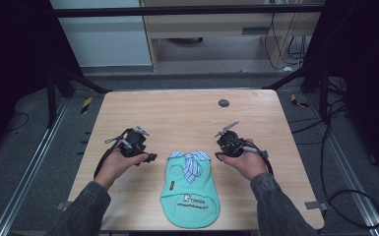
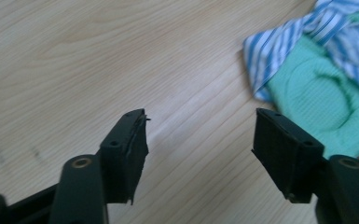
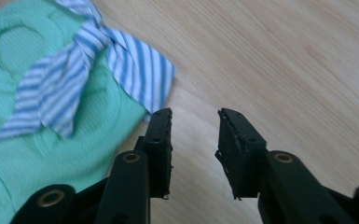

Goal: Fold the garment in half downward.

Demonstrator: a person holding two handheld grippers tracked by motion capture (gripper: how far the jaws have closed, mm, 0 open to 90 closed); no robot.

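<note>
A small mint-green garment (image 1: 189, 196) with a blue-and-white striped collar and tie (image 1: 191, 161) lies flat at the table's near middle. My left gripper (image 1: 151, 157) hovers just left of the collar, jaws apart over bare wood. In the left gripper view, the left gripper (image 2: 200, 116) has nothing between its jaws and the garment (image 2: 321, 93) lies off to the right. My right gripper (image 1: 219, 156) sits just right of the collar. In the right gripper view, the right gripper (image 3: 194, 113) stands open with a narrower gap beside the striped collar's corner (image 3: 144, 79).
The wooden table (image 1: 177, 113) has bare wood behind and beside the garment. A small dark round disc (image 1: 223, 103) sits near the far edge. Black frame legs and cables (image 1: 344, 196) stand on the floor around the table.
</note>
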